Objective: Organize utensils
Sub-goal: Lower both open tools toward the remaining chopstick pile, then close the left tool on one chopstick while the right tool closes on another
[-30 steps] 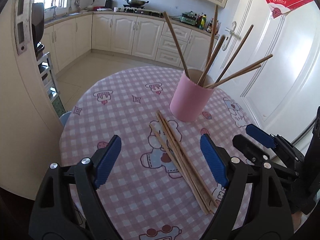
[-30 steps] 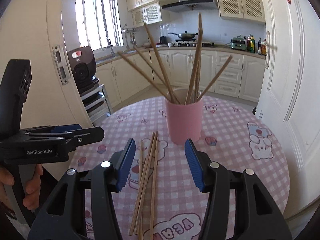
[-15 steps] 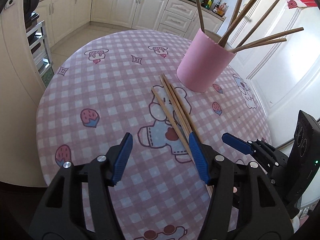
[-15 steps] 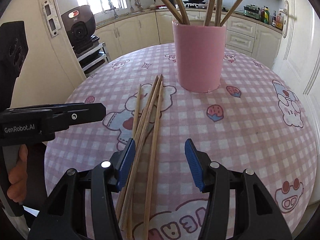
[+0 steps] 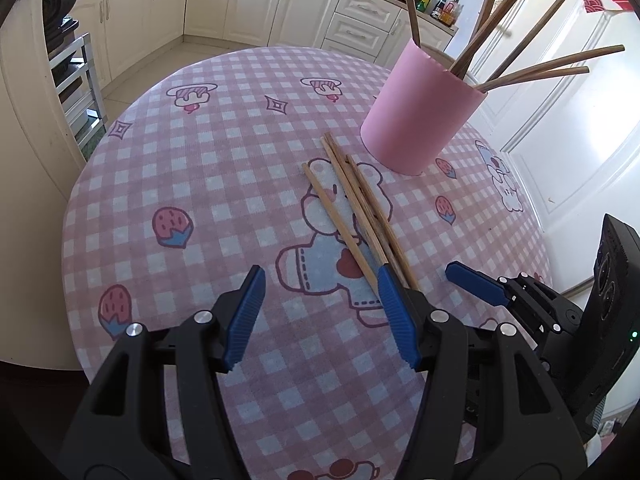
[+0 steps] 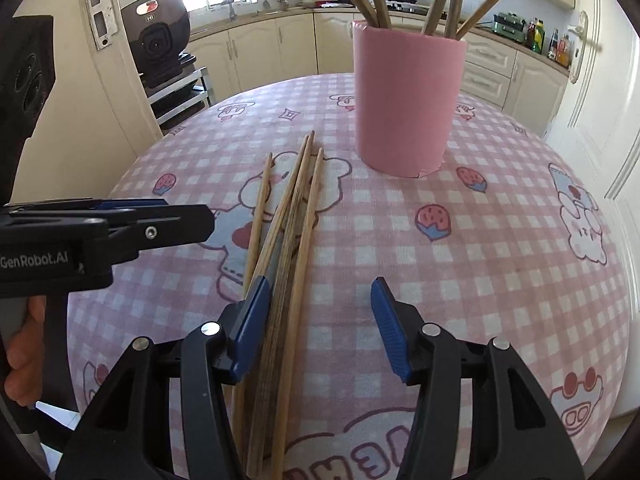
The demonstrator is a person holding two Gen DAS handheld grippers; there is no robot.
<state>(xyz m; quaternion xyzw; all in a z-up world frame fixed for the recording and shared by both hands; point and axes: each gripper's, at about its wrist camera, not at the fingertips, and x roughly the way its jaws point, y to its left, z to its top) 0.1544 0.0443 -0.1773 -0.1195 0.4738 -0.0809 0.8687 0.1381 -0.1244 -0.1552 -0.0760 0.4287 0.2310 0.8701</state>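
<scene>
Several loose wooden chopsticks [image 5: 348,200] lie in a bundle on the pink checked tablecloth [image 5: 200,160], pointing at a pink cup [image 5: 420,120] that holds several more. My left gripper [image 5: 320,280] hovers low over the cloth, open and empty, and its right finger covers the bundle's near part. In the right wrist view the chopsticks [image 6: 296,208] run under my right gripper [image 6: 320,286], which is open. Its left finger sits over the bundle and one stick lies between the jaws, untouched. The cup [image 6: 404,100] stands just beyond. Each gripper shows in the other's view: the right gripper [image 5: 476,280] and the left gripper [image 6: 152,224].
The round table [image 6: 480,260] drops off close on all sides. A hand [image 6: 20,352] holds the left gripper's handle. A black appliance [image 6: 156,36] sits on a rack to the left. Cream cabinets [image 5: 256,4] line the back and a white door [image 5: 568,140] stands at the right.
Both grippers have come down toward the table and tilted lower over the loose chopsticks. The left jaws have narrowed. The right jaws look unchanged.
</scene>
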